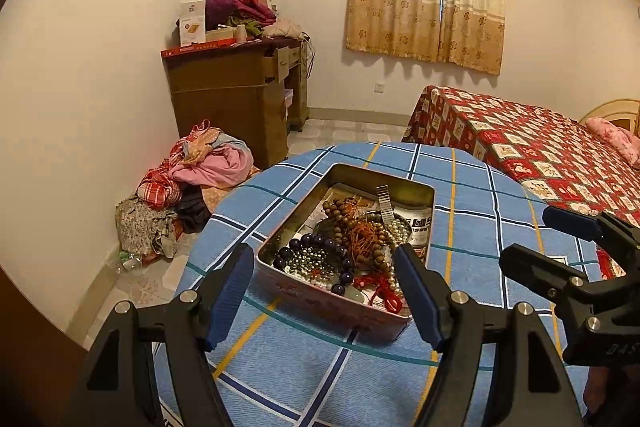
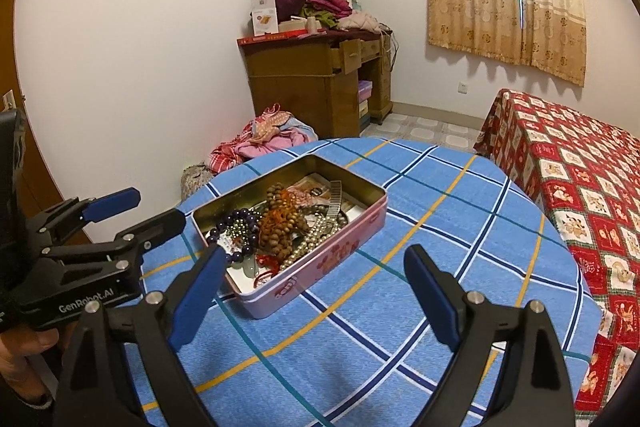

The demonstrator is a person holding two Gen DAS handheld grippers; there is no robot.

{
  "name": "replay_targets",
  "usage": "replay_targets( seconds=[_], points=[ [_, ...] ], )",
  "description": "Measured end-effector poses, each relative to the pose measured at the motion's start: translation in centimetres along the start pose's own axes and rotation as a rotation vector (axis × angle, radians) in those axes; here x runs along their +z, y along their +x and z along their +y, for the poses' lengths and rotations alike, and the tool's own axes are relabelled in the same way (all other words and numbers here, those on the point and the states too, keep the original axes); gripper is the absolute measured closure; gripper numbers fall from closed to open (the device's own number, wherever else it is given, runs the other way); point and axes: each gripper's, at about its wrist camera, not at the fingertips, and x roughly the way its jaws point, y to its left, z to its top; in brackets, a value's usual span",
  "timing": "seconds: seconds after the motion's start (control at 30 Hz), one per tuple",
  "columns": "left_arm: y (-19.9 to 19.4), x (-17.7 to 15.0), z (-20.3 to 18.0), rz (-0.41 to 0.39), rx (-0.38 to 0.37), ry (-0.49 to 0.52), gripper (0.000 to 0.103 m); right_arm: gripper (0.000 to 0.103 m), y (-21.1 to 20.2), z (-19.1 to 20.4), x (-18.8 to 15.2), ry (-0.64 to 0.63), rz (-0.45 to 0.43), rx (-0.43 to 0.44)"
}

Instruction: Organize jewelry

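A pink rectangular tin stands open on a round table with a blue plaid cloth. It holds a tangle of jewelry: brown wooden beads, dark purple beads, pearls, a red cord and a metal watch band. My left gripper is open and empty, just before the tin's near end. My right gripper is open and empty, to the tin's right; it also shows in the left wrist view. The left gripper shows in the right wrist view.
A bed with a red patterned cover stands right of the table. A wooden desk piled with clothes and boxes is in the far corner. A heap of clothes lies on the floor.
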Motion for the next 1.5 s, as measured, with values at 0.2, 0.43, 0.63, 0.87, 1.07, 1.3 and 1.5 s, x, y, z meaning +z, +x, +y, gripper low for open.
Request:
replay_targets(
  seconds=[0.2,0.43,0.63,0.87,1.07,1.3,1.5],
  points=[
    [0.0,0.0,0.1,0.002,0.009,0.007,0.03,0.011,-0.1,-0.1,0.0,0.003,0.001,0.002],
    [0.0,0.0,0.2,0.009,0.008,0.011,0.03,0.01,-0.2,0.0,-0.2,0.013,0.0,0.002],
    [0.2,-0.3,-0.3,0.014,-0.007,0.019,0.03,0.01,-0.1,-0.1,-0.2,0.014,0.003,0.002],
    [0.4,-0.4,-0.4,0.024,-0.006,0.008,0.03,0.01,-0.2,-0.2,-0.5,0.024,0.001,0.003],
    [0.6,-0.4,-0.6,0.024,0.02,0.02,0.023,0.01,-0.2,-0.2,-0.5,0.024,0.001,0.004],
    [0.5,-0.6,-0.6,0.008,0.047,0.026,0.018,0.01,-0.2,-0.3,-0.5,0.027,0.002,0.005],
    [0.4,-0.7,-0.7,-0.001,0.036,0.033,0.018,0.01,-0.2,-0.4,-0.6,0.031,0.003,0.001]
  ],
)
